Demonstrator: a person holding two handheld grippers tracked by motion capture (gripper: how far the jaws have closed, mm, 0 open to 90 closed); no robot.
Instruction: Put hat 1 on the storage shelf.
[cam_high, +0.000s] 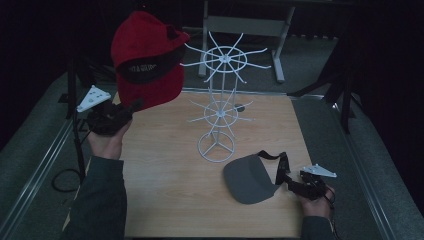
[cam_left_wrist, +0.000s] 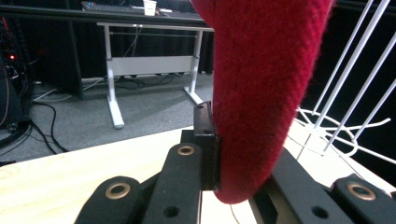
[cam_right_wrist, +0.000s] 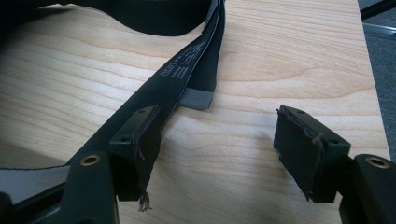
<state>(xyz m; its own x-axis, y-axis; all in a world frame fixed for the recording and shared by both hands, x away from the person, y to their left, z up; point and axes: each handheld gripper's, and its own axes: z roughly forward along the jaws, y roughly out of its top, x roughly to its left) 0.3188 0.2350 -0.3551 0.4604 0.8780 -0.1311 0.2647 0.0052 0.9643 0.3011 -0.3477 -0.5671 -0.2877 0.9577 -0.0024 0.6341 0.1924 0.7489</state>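
left tool (cam_left_wrist: 212, 154), jaws clamped on the lower edge of a red cap (cam_high: 147, 60), lifts the cap clear of the surface (cam_high: 165, 200), just left of the upper ring of a white wire rack (cam_high: 220, 100); the grip at the edge apparently leaves the crown free to settle over a prong. the left hand (cam_high: 107, 142) is raised, palm upward, forearm entering from the lower left. right tool (cam_right_wrist: 224, 149), jaws wide with nothing clamped, rests low at the surface's right edge; the black strap (cam_right_wrist: 187, 74) of a grey visor (cam_high: 247, 177) runs past its left jaw, seemingly touching it. the visor lies flat near the rack's base, likely awaiting pickup. the right hand (cam_high: 315, 202) lies low, wrist level, pointing the tool toward the strap.
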